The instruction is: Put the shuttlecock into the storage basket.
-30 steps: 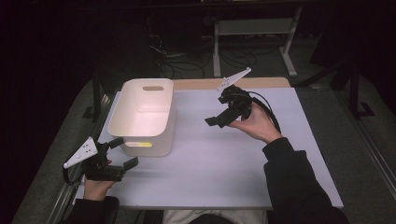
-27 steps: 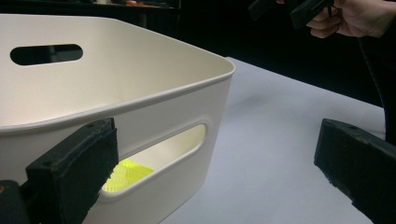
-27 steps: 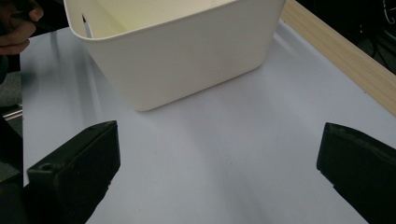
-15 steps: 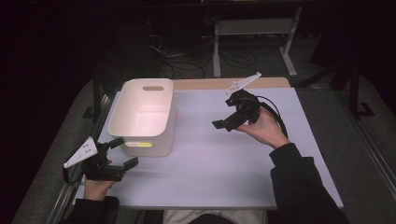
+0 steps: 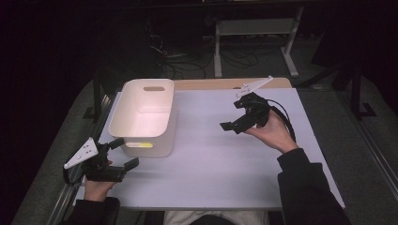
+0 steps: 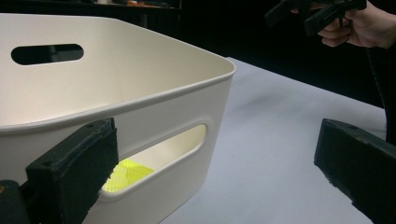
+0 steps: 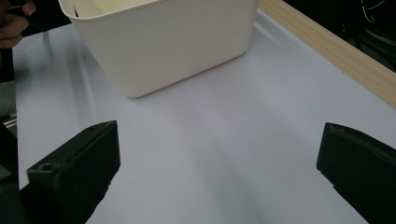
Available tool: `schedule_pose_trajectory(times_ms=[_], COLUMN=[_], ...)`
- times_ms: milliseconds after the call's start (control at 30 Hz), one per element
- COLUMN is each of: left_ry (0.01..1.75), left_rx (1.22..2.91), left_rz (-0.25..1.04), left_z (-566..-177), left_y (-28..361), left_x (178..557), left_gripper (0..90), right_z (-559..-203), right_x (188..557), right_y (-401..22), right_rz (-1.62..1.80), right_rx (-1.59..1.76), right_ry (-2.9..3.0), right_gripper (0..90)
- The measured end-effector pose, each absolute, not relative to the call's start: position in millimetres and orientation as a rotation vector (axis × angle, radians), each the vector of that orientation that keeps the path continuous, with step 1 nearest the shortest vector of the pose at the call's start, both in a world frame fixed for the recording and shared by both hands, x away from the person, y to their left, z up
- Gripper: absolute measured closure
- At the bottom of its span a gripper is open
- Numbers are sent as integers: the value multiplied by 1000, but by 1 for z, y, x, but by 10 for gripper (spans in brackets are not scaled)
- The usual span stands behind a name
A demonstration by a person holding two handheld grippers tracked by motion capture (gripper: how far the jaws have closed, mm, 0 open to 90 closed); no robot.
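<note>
Left claw spread, empty, just beside the white bin at the surface's left. Left gripper view shows something yellow inside. Right claw spread, well apart.

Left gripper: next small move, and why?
Probably ease the left gripper forward so its open fingers straddle the near wall of the cream plastic bin. It is beside the handle slot, touching nothing; something yellow lies inside.
</note>
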State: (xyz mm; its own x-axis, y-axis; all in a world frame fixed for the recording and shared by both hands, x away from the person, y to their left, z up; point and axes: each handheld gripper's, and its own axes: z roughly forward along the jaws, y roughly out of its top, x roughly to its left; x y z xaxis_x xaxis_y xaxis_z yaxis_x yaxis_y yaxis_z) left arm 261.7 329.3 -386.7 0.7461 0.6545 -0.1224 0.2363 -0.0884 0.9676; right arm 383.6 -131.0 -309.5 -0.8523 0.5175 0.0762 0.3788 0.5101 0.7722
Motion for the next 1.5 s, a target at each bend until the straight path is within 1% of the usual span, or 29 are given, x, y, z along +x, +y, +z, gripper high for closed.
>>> schedule_pose_trajectory(times_ms=[267,1100,1500], left_ry=[722,725,725], left_rx=[1661,1659,1662], left_rz=[405,407,406], left_z=[-387,-387,-387], left_y=[329,329,329], left_x=[262,262,263], left_gripper=[0,0,0], right_z=[-313,-347,-365], right_x=[379,362,351], right_y=[-146,-191,-205], right_rz=[1278,1333,1334], right_rx=[805,927,984], right_ry=[2560,2496,2481], right_gripper=[0,0,0])
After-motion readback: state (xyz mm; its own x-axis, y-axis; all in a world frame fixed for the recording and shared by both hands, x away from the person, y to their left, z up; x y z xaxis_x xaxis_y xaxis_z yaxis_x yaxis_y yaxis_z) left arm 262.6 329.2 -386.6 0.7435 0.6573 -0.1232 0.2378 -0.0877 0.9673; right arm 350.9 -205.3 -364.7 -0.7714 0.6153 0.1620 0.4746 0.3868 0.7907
